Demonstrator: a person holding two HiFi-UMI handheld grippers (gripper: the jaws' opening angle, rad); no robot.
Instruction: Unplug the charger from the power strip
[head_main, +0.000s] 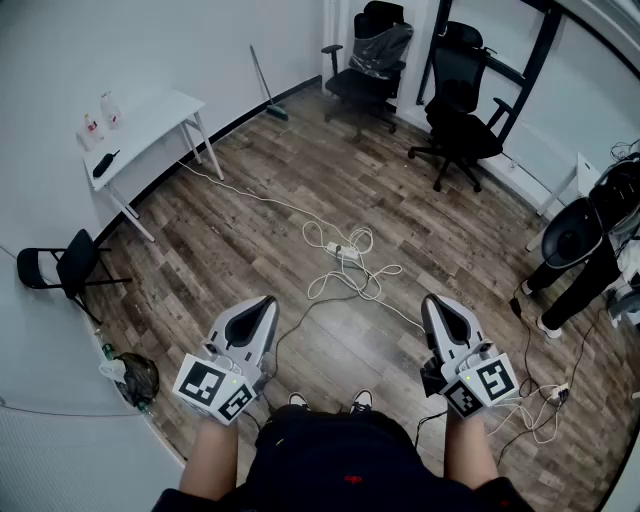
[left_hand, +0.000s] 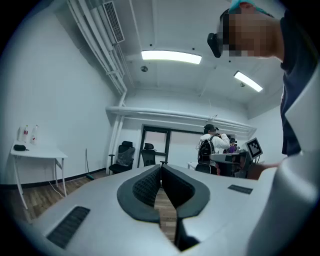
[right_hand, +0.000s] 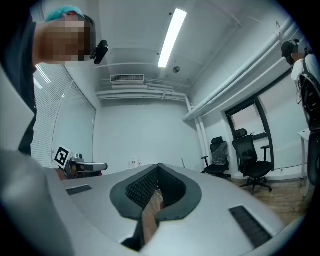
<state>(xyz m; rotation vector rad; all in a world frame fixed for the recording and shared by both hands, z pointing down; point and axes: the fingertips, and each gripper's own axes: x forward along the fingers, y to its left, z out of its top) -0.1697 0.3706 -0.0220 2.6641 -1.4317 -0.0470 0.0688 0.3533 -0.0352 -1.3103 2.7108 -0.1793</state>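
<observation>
Both clenched on nothing and held level, left gripper (head_main: 263, 310) and right gripper (head_main: 436, 308), power strip (head_main: 346, 251) on floor (head_main: 250, 235) well ahead, between them, charger too small to pick out; risk: snagging looped cables (head_main: 318, 285), or dragging unbraced strip instead of freeing plug.

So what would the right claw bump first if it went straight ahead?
Nothing close: the right claw points level into open air. First in line looks like the far white wall, though depth is hard to judge.
</observation>
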